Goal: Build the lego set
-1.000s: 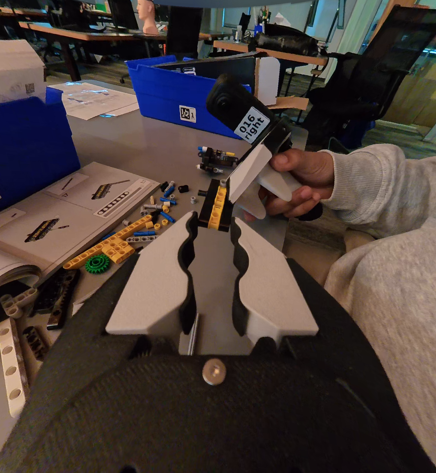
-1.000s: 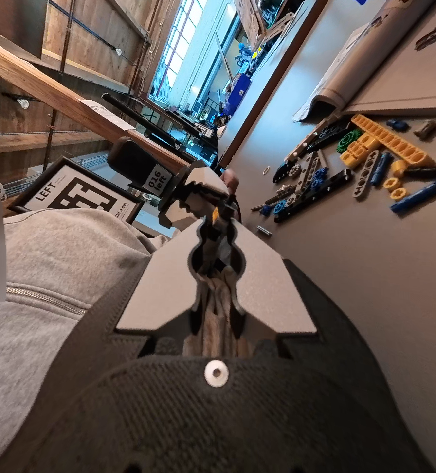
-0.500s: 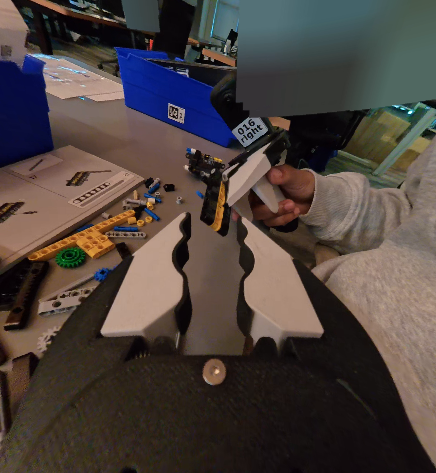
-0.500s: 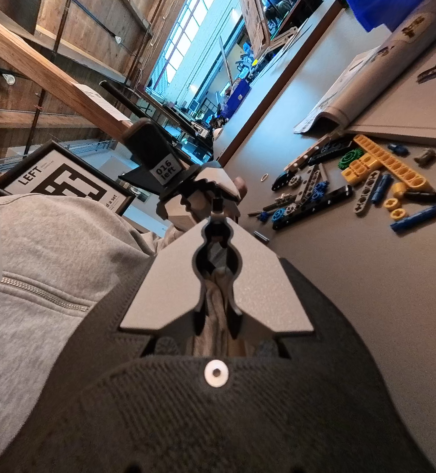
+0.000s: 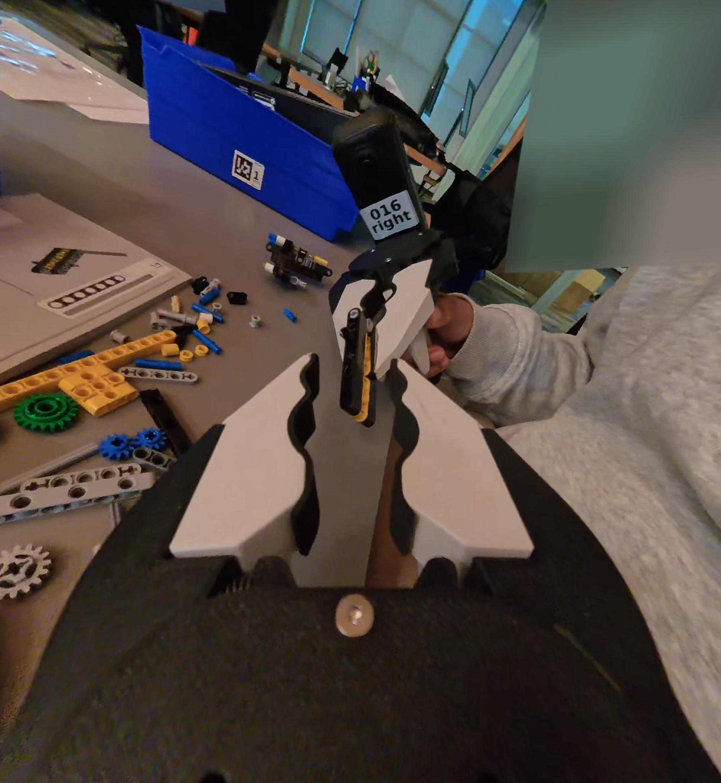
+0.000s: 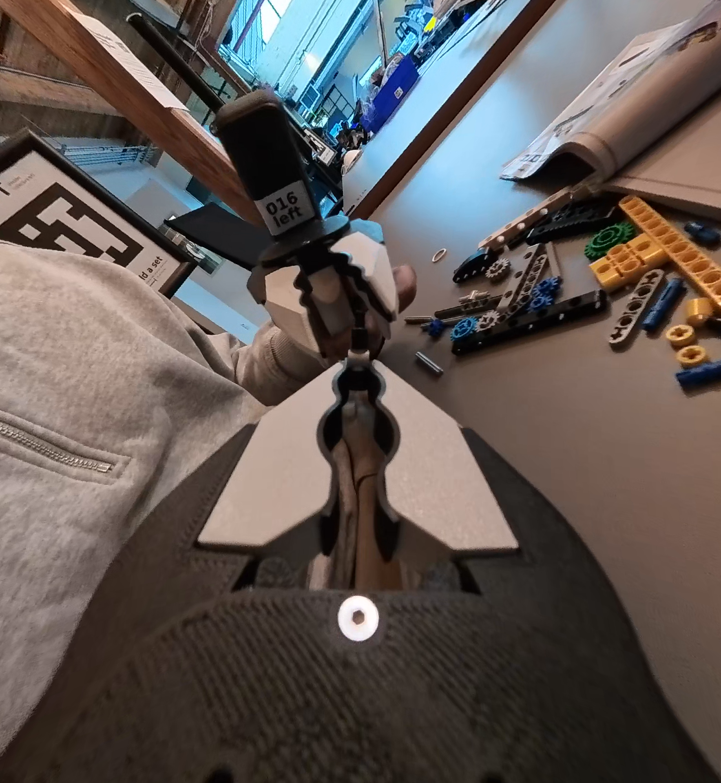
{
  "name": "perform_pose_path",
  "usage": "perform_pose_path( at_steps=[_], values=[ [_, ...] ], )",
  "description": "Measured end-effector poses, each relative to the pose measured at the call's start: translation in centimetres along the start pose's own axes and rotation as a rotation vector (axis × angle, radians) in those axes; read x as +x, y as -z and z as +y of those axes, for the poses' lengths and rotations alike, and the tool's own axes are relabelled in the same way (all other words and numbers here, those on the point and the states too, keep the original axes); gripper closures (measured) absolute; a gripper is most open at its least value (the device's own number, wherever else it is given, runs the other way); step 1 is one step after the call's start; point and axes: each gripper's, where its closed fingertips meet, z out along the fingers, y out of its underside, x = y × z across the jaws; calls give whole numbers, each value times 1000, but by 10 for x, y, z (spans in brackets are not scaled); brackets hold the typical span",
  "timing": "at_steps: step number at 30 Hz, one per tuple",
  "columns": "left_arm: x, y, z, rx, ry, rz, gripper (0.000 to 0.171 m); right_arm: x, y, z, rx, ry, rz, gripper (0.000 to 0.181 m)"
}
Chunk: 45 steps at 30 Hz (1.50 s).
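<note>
My right gripper [image 6: 356,366] is shut on a narrow black-and-yellow Lego beam assembly [image 5: 356,373] and holds it nearly upright above the table's near edge. In the right wrist view the assembly [image 6: 359,339] shows edge-on past the fingertips. My left gripper [image 5: 351,362] is open and empty, its fingertips either side of the assembly's lower end without touching it. The right gripper [image 5: 378,334] faces it in the left wrist view. The left gripper [image 6: 329,292] also shows open in the right wrist view.
On the grey table [image 5: 147,199] lie a yellow beam piece [image 5: 75,373], a green gear [image 5: 45,411], blue gears [image 5: 130,442], a grey beam [image 5: 62,491], a white gear [image 5: 13,572] and small pins. A small black sub-assembly [image 5: 295,262], an open booklet [image 5: 53,262] and a blue bin [image 5: 240,140] lie farther back. My two grippers' fingertips are within a few centimetres of each other. From the left gripper's tips to the green gear [image 5: 45,411] is close to 12 cm. My right wrist view [image 6: 601,239] looks at it from another angle.
The right gripper has turned the assembly from tilted to nearly upright and brought it lower between my left fingertips. The left gripper has stayed open and swung its view a little left.
</note>
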Motion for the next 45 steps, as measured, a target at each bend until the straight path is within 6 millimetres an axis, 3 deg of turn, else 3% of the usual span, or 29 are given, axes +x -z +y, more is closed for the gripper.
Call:
perform_pose_path(
  at_steps=[10, 31, 45],
  values=[
    [-2, -3, 4, -24, -39, -25, 162, 1, 0, -4, 16, 20, 4, 176],
    [-13, 0, -6, 48, -19, -49, 165, 12, 4, -15, 79, -9, 44, 169],
    [-9, 1, -5, 42, -21, -28, 165, 10, 6, -18, 95, 55, 68, 172]
  ],
)
